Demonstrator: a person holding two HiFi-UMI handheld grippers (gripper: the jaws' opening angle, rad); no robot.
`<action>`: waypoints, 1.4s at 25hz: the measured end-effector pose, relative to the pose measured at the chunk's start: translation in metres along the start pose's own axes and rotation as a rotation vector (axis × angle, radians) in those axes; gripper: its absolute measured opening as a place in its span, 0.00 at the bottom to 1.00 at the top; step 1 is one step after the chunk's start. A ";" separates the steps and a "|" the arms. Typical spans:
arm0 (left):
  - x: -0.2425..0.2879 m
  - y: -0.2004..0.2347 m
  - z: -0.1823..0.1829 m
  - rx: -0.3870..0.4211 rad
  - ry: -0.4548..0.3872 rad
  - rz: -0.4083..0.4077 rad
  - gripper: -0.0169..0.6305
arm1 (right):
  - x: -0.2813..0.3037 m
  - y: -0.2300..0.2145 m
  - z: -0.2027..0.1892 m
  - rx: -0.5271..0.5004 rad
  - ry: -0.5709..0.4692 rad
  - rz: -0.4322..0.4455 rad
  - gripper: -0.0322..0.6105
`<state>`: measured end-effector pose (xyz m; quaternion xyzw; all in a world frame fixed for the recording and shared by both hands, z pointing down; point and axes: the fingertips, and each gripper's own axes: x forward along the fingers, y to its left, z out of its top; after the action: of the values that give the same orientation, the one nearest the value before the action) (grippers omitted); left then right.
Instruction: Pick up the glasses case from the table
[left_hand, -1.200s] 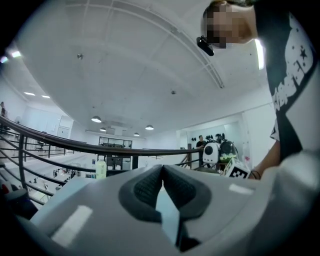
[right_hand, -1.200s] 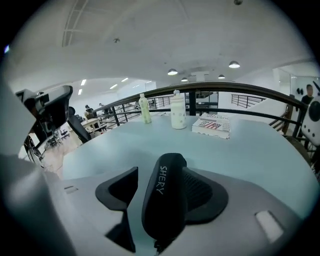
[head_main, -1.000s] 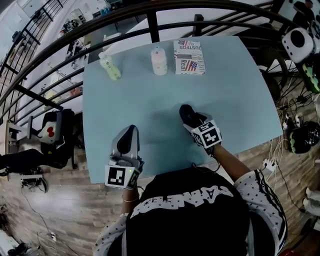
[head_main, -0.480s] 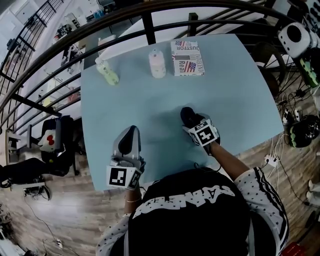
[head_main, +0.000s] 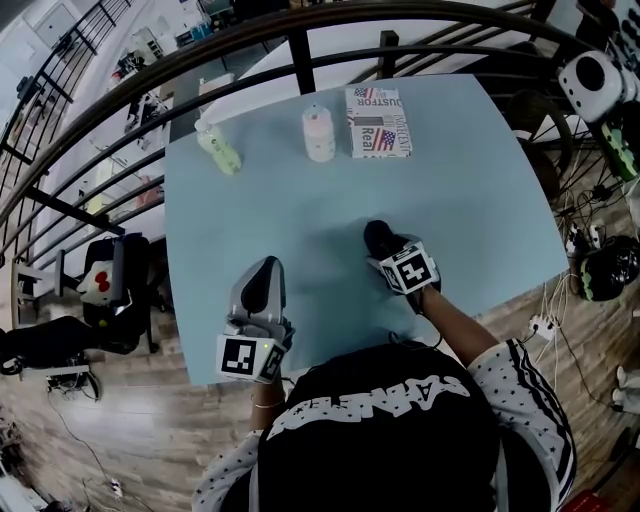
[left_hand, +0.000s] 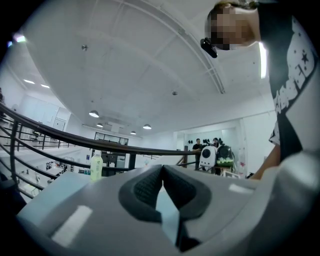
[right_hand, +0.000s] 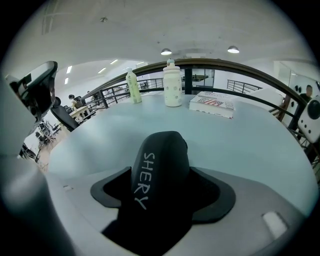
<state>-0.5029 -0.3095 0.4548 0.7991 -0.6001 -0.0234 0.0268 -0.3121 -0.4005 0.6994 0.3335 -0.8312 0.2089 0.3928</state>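
Office mezzanine: railing (head_main: 302, 65), desk chair (right_hand: 35, 85)

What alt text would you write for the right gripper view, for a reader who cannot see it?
A black glasses case lettered SHERY lies on a blue table between the wide-open tongs of the right gripper. Behind it are a green bottle, a white bottle and a flag-printed box, before a dark railing.

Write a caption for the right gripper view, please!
Open right gripper straddles the black SHERY glasses case on the blue table.

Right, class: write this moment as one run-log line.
left tool: shut, empty | right tool: open, straddling glasses case | glasses case: on table, not lifted
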 end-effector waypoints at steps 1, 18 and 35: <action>0.000 0.000 0.000 0.000 -0.001 0.001 0.03 | -0.001 0.000 0.000 0.003 -0.002 0.002 0.63; 0.004 -0.024 0.013 0.016 0.022 0.030 0.03 | -0.087 -0.009 0.074 0.072 -0.288 0.072 0.63; 0.000 -0.055 0.039 0.073 0.032 0.115 0.03 | -0.187 0.007 0.135 -0.028 -0.557 0.234 0.63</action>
<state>-0.4533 -0.2949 0.4120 0.7642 -0.6448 0.0129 0.0084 -0.2989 -0.4049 0.4686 0.2743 -0.9425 0.1419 0.1277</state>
